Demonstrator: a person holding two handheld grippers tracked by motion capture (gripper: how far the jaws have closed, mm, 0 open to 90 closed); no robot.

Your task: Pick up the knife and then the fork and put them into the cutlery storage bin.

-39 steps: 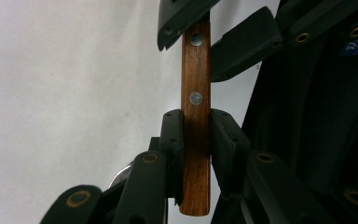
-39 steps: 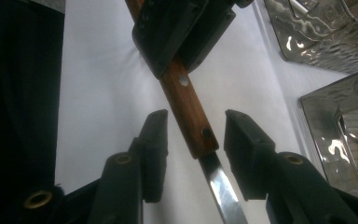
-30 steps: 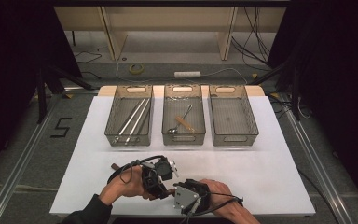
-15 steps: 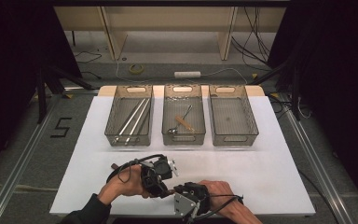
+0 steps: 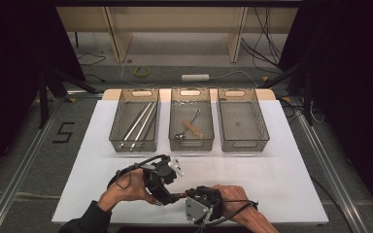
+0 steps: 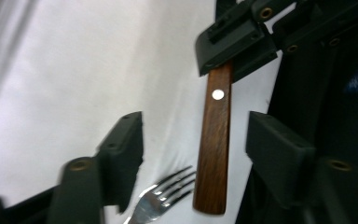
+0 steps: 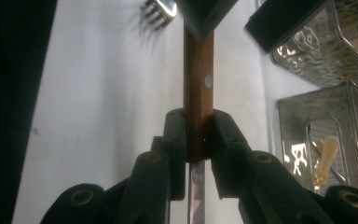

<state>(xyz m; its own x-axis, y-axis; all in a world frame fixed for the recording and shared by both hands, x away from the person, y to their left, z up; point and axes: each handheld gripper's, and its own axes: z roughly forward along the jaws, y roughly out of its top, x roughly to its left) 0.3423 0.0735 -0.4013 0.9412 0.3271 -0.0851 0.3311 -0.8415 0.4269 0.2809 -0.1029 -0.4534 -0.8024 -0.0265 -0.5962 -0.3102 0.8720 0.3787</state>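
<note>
Wooden handle (image 7: 198, 93), blade end cut off below

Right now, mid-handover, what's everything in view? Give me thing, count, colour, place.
wooden-handled utensil: one, brown handle with a pale rivet and a metal part, clamped by the right gripper, passing between the left gripper's jaws
fork: one, silver, on the table under the left gripper
wire baskets: three, grey, in a row at the far side of the table
long rods: a few, silver, left basket
spoon: one, silver, middle basket
wooden-handled piece: one, tan, middle basket
table: one, white
left gripper: black, jaws have just opened, clear of the handle
right gripper: black, shut on the handle
</note>
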